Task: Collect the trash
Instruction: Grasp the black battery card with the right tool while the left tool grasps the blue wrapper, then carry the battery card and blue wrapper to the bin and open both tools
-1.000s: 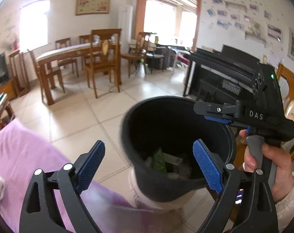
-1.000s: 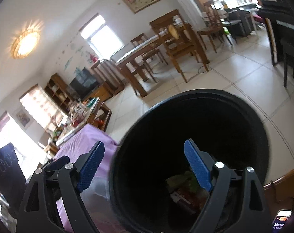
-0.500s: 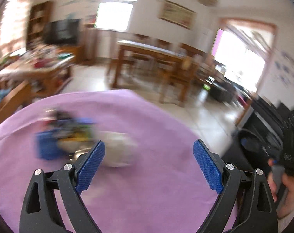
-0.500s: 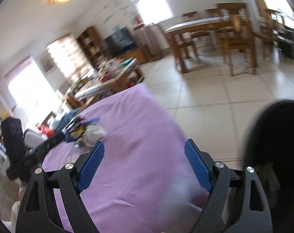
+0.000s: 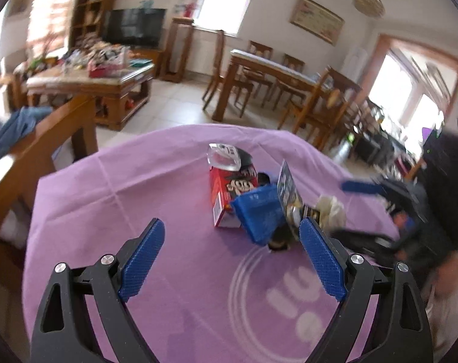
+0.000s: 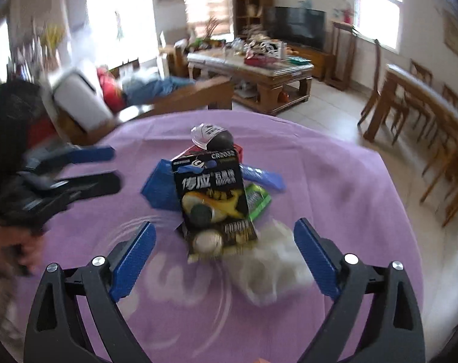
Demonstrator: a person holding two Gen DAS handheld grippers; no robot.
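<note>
purple cloth (image 5: 156, 187): it covers the desk, pale printed rings and letters near us; all the trash sits on it in one heap.
left claw (image 5: 232, 260): we hold it wide open and empty, low over the cloth, its blue pads (image 5: 142, 258) on our side of the heap; the right pad edge overlaps the heap's near end in the left view.
right claw (image 6: 223, 261): also spread wide, gripping nothing; it hovers over the cloth with the tissue and the pouch's lower end between its pads (image 6: 315, 261).
red box (image 5: 229, 193): upright at the far side of the heap, a clear and black wrapper (image 5: 226, 157) on top of it.
blue pack (image 5: 257, 214): leaning against the box on the near side in the left view.
black pouch (image 6: 214, 205): a yellow and white print on its face; it lies tilted across the blue pack, facing the right camera, seen edge-on from the left.
green wrapper (image 6: 257, 201): tucked just under the pouch's right edge.
tissue (image 6: 274, 260): a crumpled white wad touching the pouch's lower corner, blurred in the right view; we see it more clearly from the left (image 5: 332, 211).
each other: each claw shows blurred in the other's view, at either side of the heap.
room: wooden dining table (image 5: 277, 69) and tv (image 5: 133, 31) beyond the desk.
</note>
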